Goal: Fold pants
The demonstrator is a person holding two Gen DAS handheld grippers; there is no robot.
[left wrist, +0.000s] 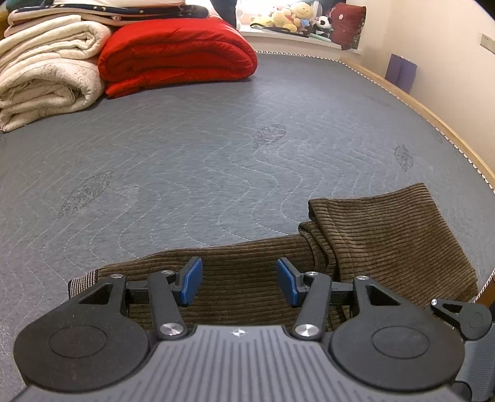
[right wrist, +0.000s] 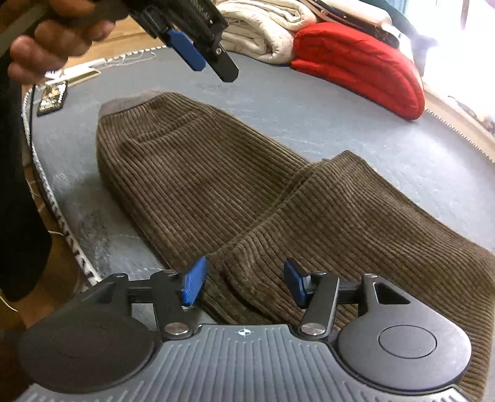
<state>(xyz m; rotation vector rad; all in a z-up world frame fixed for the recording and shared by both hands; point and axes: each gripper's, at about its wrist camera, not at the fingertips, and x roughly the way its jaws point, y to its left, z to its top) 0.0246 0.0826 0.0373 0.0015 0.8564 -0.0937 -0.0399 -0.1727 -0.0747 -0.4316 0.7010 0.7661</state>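
Note:
Brown corduroy pants (right wrist: 235, 185) lie on the grey quilted mattress (right wrist: 386, 145), legs folded one over the other, grey waistband (right wrist: 126, 102) at the far left. My right gripper (right wrist: 244, 280) is open and empty, just above the pants near the leg fold. My left gripper (left wrist: 239, 280) is open and empty above the pants (left wrist: 371, 241) near the waistband (left wrist: 82, 280). The left gripper also shows in the right wrist view (right wrist: 201, 58), raised above the waistband end, held by a hand.
A red folded quilt (left wrist: 176, 55) and cream blankets (left wrist: 46, 77) are stacked at the far end of the mattress (left wrist: 185, 160). Plush toys (left wrist: 290, 17) sit on a sill beyond. A wooden bed edge (left wrist: 433, 123) runs along the right.

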